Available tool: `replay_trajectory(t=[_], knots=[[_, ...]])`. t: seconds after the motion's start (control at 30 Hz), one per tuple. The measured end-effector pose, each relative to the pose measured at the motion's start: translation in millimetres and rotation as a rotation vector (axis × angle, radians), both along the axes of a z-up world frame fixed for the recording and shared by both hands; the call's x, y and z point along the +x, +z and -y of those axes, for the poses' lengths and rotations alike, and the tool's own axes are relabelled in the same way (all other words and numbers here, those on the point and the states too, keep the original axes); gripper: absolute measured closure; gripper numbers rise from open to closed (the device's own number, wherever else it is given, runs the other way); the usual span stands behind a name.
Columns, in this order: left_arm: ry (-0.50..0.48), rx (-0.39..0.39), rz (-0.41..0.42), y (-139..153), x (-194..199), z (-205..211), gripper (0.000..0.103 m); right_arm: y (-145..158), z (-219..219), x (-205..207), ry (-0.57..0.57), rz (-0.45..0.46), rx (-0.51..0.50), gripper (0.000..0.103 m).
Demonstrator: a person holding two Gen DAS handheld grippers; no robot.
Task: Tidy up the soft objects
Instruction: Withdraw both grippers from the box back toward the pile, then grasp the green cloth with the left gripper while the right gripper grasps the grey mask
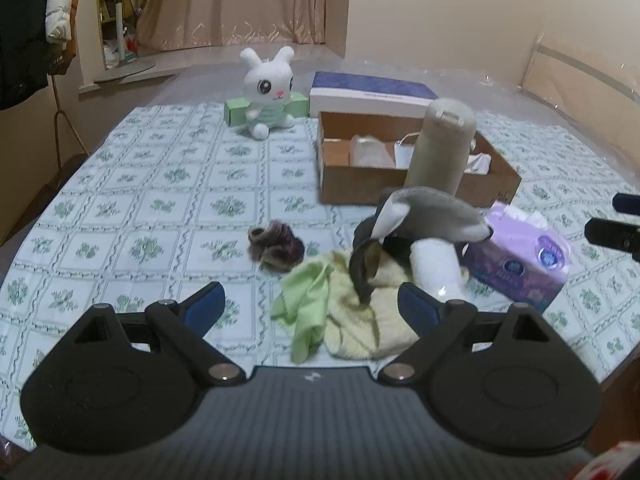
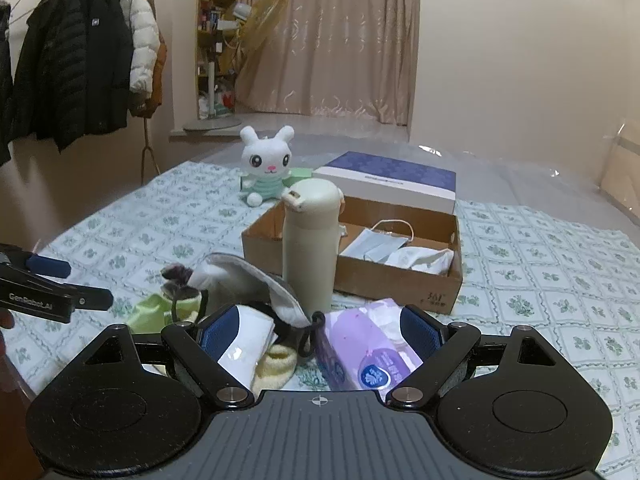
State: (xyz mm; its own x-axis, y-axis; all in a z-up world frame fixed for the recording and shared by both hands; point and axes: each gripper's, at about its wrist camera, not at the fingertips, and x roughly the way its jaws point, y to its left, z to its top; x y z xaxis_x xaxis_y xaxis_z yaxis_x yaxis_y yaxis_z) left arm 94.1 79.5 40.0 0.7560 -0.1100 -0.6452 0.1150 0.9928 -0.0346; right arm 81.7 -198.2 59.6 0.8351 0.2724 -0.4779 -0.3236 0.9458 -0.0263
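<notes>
**Soft pile ahead, both tools spread wide and holding nothing**

Terry cloth, pale yellow, makes up the bottom of the heap: a yellow towel [image 1: 360, 320] lies crumpled on the table [image 1: 160, 208], with a light green cloth [image 1: 308, 308] draped over its left edge. On top of them sits a grey and white sleep mask [image 1: 432, 212], and a rolled white towel [image 1: 436, 268] leans against its right side. A fuzzy brown scrunchie [image 1: 276, 248] rests just left of the heap, apart from it.

My left tool [image 1: 312, 304] hovers over the near edge of the pile, its blue pads well apart and touching nothing. My right tool [image 2: 316, 328] is likewise wide open; between its fingers I see the rolled towel on one side and a purple tissue pack [image 2: 368, 352] on the other (neither is gripped).

Behind the pile stands a cream bottle [image 2: 308, 244], upright, just in front of a cardboard box [image 2: 400, 280] that holds face masks [image 2: 372, 244]. A white plush rabbit [image 1: 268, 88] sits farther back, beside a blue and white flat box [image 1: 372, 94].
</notes>
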Motion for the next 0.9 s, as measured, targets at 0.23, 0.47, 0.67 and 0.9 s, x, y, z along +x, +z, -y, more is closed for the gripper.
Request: replay_trajectory(t=[0.23, 0.47, 0.67, 0.9], knots=[[-0.004, 0.013, -0.03, -20, -5, -5, 0.012, -11, -3, 5, 0.001, -0.014, -0.018, 0.015], [-0.034, 0.02, -0.038, -36, 9, -4, 0.019, -22, -16, 19, 0.038, -0.019, -0.062, 0.016], [-0.08, 0.044, -0.043, -50, 31, -2, 0.032, -36, -35, 38, 0.089, -0.018, -0.113, 0.016], [-0.118, 0.07, -0.058, -64, 49, 0, 0.046, -52, -51, 64, 0.119, -0.03, -0.151, 0.022]])
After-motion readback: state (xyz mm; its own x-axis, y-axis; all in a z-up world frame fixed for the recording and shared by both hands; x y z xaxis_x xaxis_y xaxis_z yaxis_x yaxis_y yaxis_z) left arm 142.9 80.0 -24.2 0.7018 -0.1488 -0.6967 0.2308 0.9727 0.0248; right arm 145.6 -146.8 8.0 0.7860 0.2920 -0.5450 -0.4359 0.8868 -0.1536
